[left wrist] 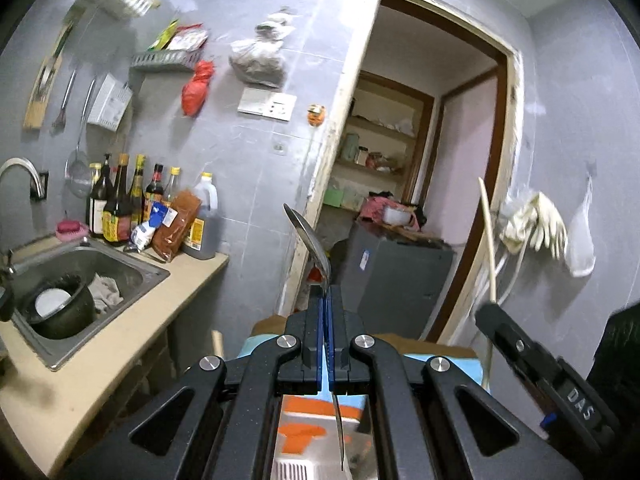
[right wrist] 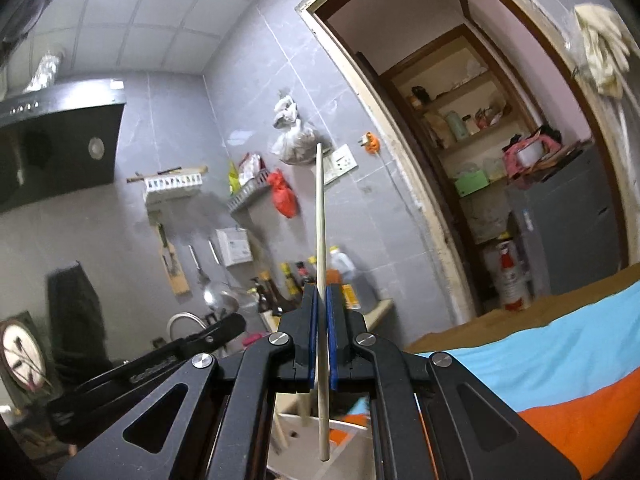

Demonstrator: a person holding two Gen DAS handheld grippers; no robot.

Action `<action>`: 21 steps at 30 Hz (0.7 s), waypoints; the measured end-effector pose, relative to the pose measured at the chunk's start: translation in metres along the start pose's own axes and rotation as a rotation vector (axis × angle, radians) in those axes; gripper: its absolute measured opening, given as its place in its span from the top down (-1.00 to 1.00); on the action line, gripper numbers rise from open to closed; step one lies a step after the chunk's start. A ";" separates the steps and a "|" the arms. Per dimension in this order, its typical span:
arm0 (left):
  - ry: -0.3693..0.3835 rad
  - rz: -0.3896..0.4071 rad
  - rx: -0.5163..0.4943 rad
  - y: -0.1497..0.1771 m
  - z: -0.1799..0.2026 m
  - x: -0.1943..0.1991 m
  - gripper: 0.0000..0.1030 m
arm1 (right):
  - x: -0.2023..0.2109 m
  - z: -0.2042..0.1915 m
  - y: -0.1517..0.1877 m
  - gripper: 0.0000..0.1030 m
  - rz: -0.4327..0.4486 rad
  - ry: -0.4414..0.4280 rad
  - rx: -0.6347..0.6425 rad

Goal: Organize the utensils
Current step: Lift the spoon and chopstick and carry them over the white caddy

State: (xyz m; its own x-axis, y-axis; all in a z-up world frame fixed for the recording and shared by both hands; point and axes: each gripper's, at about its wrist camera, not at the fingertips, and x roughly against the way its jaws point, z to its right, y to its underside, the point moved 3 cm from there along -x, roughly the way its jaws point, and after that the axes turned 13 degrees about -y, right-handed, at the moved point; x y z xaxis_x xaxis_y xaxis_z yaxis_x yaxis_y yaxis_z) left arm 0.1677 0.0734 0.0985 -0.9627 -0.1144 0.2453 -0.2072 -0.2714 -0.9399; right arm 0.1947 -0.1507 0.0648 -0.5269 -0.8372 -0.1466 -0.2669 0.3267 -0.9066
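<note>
In the left wrist view, my left gripper is shut on a metal spoon. The spoon's bowl sticks up past the fingertips and its handle hangs down behind the pads. At the right of that view my right gripper holds a pale wooden chopstick upright. In the right wrist view the right gripper is shut on that chopstick, which runs up above the fingertips and down below the pads. The left gripper shows dark at the lower left. Both are raised in the air, pointing roughly level at the tiled wall.
A steel sink with a dark pot is set in a beige counter at the left, with sauce bottles behind it. Wall racks and hanging bags are above. A doorway with a grey cabinet is ahead. A blue and orange cloth lies below.
</note>
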 end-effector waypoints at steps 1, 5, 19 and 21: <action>0.006 0.002 0.017 -0.002 -0.008 -0.004 1.00 | -0.004 0.001 0.003 0.95 0.011 -0.008 -0.012; 0.036 0.003 0.074 -0.005 -0.034 -0.020 1.00 | -0.012 0.006 0.016 0.94 0.050 -0.014 -0.048; 0.029 0.028 0.035 0.034 -0.047 -0.022 1.00 | -0.020 0.002 0.048 0.93 0.046 0.022 0.032; 0.022 0.035 0.025 0.037 -0.045 -0.022 1.00 | -0.021 0.004 0.050 0.93 0.042 0.031 0.032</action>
State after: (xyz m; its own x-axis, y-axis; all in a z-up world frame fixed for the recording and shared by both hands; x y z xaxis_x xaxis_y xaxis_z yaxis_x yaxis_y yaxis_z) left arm 0.1732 0.1092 0.0472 -0.9729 -0.1036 0.2068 -0.1691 -0.2913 -0.9416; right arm 0.1955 -0.1181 0.0215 -0.5623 -0.8086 -0.1732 -0.2178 0.3469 -0.9123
